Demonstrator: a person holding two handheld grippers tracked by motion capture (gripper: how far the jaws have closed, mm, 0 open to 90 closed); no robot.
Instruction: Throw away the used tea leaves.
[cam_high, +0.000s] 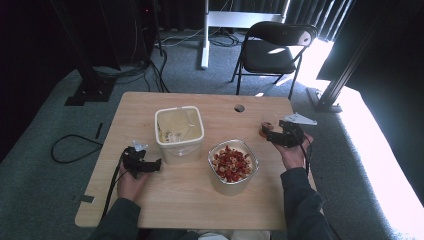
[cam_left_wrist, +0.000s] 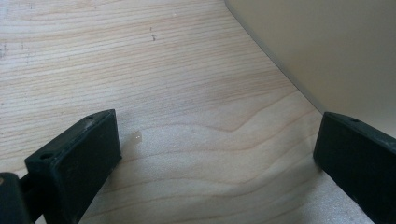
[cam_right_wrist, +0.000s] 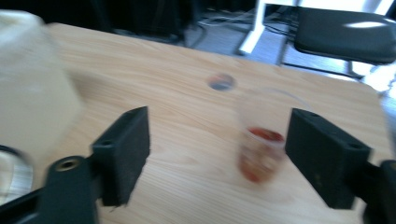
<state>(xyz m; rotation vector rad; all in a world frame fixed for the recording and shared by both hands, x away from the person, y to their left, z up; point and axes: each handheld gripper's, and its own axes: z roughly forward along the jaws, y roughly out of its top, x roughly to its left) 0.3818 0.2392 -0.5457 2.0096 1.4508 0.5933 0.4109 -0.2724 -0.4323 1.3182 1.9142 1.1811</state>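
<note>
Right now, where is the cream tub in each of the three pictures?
High view: the cream tub stands left of the table's middle, open, beside the bowl of red bits.
Left gripper view: its plain wall takes the upper right corner.
Right gripper view: a blurred pale shape at the left edge, likely the tub.
Shared landmark: the wooden table.

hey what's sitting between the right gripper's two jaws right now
A small clear cup with something red at its bottom stands on the table between the open right gripper jaws, untouched; the right gripper view shows it.
</note>
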